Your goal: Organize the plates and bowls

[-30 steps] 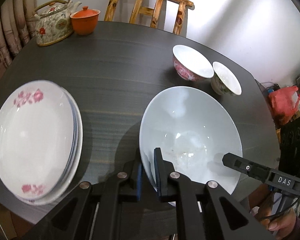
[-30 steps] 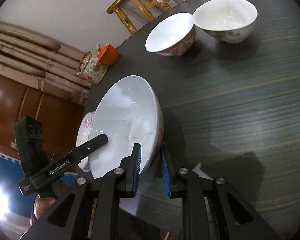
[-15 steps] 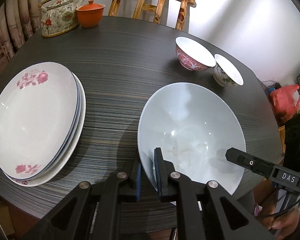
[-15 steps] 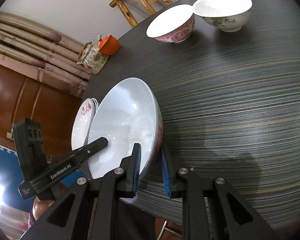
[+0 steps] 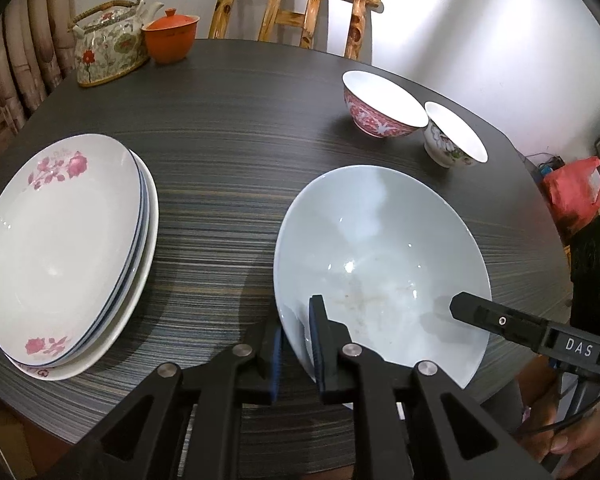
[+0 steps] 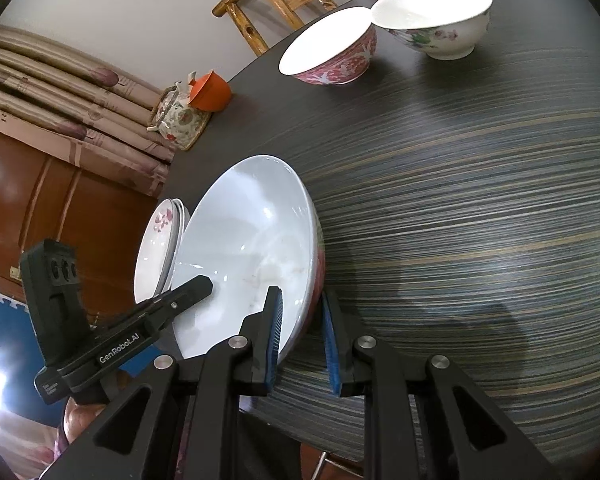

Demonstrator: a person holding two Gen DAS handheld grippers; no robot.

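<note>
A large pale-blue bowl (image 5: 380,256) is held over the dark table by both grippers. My left gripper (image 5: 296,344) is shut on its near-left rim. My right gripper (image 6: 300,336) is shut on its other rim; the bowl (image 6: 252,248) shows there too. A stack of white plates with pink flowers (image 5: 60,240) lies at the left and shows in the right wrist view (image 6: 160,236). A pink patterned bowl (image 5: 380,108) and a white floral bowl (image 5: 452,140) stand together at the far right.
A floral teapot (image 5: 108,48) and an orange lidded cup (image 5: 172,38) stand at the table's far left. A wooden chair (image 5: 296,12) is behind the dark round table (image 5: 240,152). A red bag (image 5: 572,196) lies beyond the right edge.
Both grippers have carried the large bowl back toward the near edge and lower. The plates and small bowls have not moved.
</note>
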